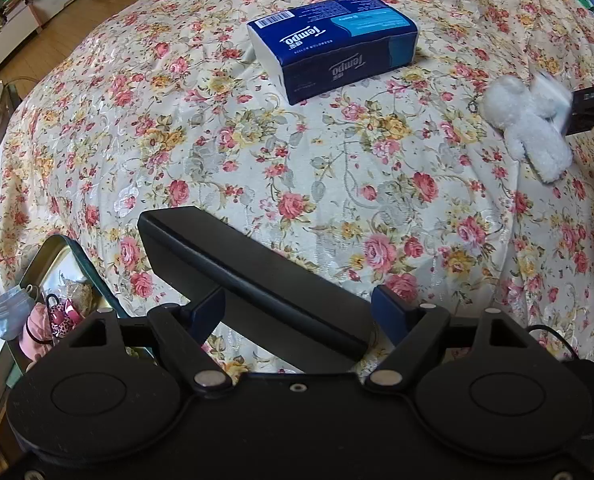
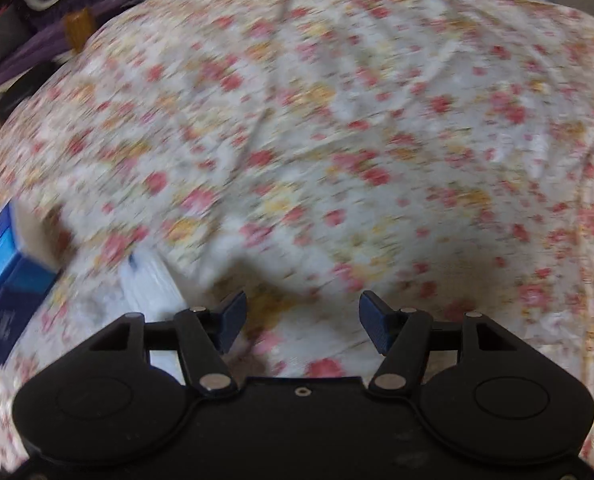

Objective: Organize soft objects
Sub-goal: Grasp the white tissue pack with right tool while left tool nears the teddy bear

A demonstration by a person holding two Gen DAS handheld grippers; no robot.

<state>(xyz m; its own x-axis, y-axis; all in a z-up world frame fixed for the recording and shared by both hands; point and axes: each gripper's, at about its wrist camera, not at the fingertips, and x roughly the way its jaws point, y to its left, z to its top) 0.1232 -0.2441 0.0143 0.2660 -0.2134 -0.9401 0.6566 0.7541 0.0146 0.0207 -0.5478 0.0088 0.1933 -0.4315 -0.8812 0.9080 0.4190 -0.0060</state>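
Lying on floral bedspread [image 1: 257, 168]: white plush toy [image 1: 529, 128], fluffy, limbs splayed, small metal ring at head side, toward right edge of left wrist view. Right gripper [image 1: 589, 108] touching toy's far side; grip unclear from that view. Right wrist view blurred: right gripper's jaws apart, nothing between, white plush shape at left beside finger. Blue tissue pack [image 1: 333, 46], white end panel, well apart from toy, further back. Left gripper [image 1: 297, 312]: jaws clamped on long black box [image 1: 249, 276], angled. Metal tray [image 1: 63, 256] of small items at bed's left edge.

One tissue pack [image 1: 333, 46], one white plush toy [image 1: 527, 128], one black box [image 1: 253, 280].
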